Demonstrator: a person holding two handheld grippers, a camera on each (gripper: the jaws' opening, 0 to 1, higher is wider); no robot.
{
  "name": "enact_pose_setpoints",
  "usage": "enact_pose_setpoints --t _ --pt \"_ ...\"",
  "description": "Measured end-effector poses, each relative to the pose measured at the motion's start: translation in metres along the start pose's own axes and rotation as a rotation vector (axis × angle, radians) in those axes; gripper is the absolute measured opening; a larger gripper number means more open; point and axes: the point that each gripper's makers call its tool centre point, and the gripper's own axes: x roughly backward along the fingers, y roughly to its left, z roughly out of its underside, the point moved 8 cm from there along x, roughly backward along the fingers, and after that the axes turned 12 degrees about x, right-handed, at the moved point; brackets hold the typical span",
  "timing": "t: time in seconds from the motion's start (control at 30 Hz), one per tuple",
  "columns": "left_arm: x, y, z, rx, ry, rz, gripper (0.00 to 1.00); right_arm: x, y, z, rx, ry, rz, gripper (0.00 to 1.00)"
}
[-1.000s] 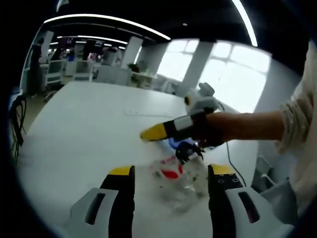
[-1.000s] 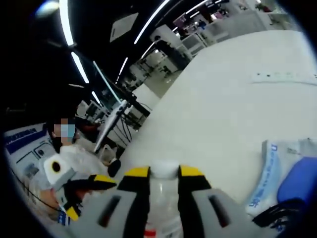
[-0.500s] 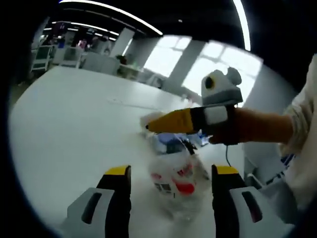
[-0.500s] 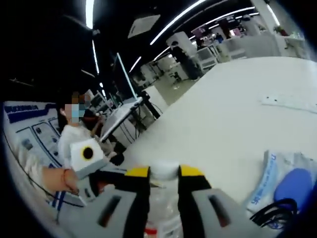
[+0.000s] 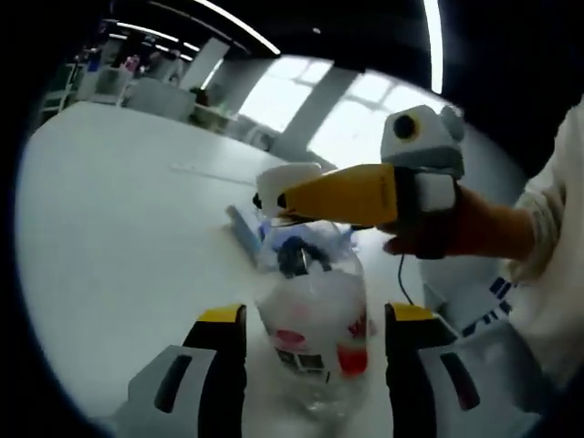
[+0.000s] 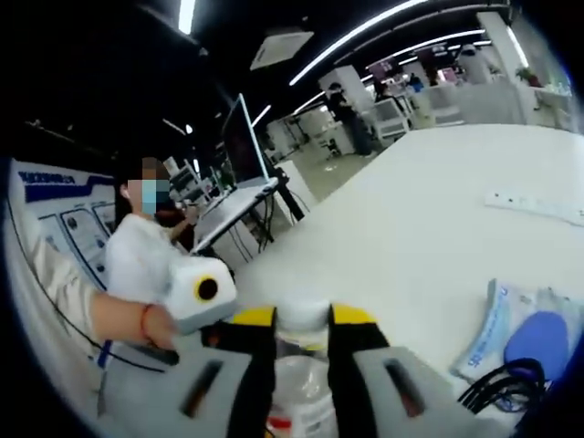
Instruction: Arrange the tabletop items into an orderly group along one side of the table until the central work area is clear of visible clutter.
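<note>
Bottle [image 6: 301, 365] clamped in right gripper [image 6: 301, 321]; pouch [image 6: 511, 333], cable [image 6: 502, 392] beside.

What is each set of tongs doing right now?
Left tongs: open around the plastic bottle, not touching it.
Right tongs: shut on the bottle's neck.

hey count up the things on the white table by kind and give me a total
Clear plastic bottle: 1
White-and-blue packet: 1
Blue rounded object: 1
Black cable: 1
White power strip: 1
Total: 5
</note>
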Motion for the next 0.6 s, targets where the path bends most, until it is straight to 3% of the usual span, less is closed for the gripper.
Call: enact_pose_setpoints --t 0.43,0.6 --pt "0.0001 -0.0021 0.0065 0.002 0.010 0.057 0.40 0.0039 0.0057 0.0008 0.008 -0.008 0.004 0.17" --pt "0.0022 -0.0026 0.0054 -0.010 0.005 0.054 0.40 0.0059 0.0064 -0.0004 0.011 -0.013 -0.001 0.17"
